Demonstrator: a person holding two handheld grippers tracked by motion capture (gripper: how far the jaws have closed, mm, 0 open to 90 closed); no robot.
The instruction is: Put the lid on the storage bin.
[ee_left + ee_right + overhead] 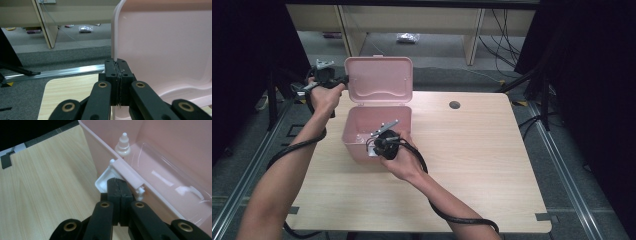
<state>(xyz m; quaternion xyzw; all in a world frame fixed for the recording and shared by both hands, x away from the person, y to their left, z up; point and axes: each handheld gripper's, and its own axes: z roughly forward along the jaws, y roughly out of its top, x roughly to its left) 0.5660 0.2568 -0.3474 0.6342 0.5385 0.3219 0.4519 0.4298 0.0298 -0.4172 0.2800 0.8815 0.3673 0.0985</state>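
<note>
A pink plastic box [354, 131] stands on the wooden table [477, 155] with its lid [379, 82] raised upright. My left gripper [343, 80] is at the lid's left side. In the left gripper view, my left gripper [117, 62] is shut on the lid's pale edge [114, 37]. My right gripper [375, 148] is at the box's front wall. Its jaws [117, 180] are shut, tips against the white latch [103, 178] below the rim [127, 172]. I see nothing between them. A small white dropper bottle [123, 145] stands inside the box beside a clear insert [162, 170].
A round cable hole [454, 105] sits near the table's far edge. Beyond the table are grey carpet, pale desk legs [473, 35] and a small bag [408, 37] on the floor. An aluminium rail [67, 71] runs along the table's left side. Both cables trail back over the table.
</note>
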